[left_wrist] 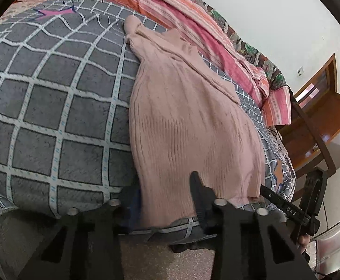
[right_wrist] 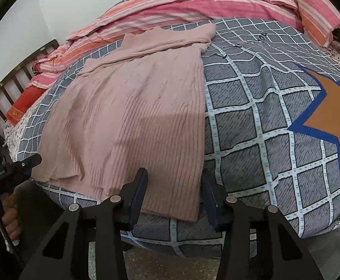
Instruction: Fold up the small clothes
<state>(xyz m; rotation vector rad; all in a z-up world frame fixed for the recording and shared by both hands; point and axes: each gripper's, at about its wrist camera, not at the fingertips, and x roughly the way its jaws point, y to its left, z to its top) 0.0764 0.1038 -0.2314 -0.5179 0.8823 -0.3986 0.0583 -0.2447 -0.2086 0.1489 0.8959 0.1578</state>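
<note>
A pink ribbed knit sweater (left_wrist: 181,121) lies flat on the grey checked bedspread (left_wrist: 53,107), hem toward me, its sleeves folded across the top. It also shows in the right wrist view (right_wrist: 135,116). My left gripper (left_wrist: 163,193) is open, its fingers straddling the hem's left corner just above the cloth. My right gripper (right_wrist: 174,186) is open, its fingers straddling the hem's right corner. The left gripper also shows at the left edge of the right wrist view (right_wrist: 23,163); the right gripper shows at the right in the left wrist view (left_wrist: 284,205).
A pink and orange striped quilt (right_wrist: 181,7) is bunched along the far side of the bed. An orange star (right_wrist: 333,114) is printed on the bedspread at right. A wooden headboard (right_wrist: 13,79) stands at left and a wooden door (left_wrist: 321,116) at right. The floor lies below the bed edge.
</note>
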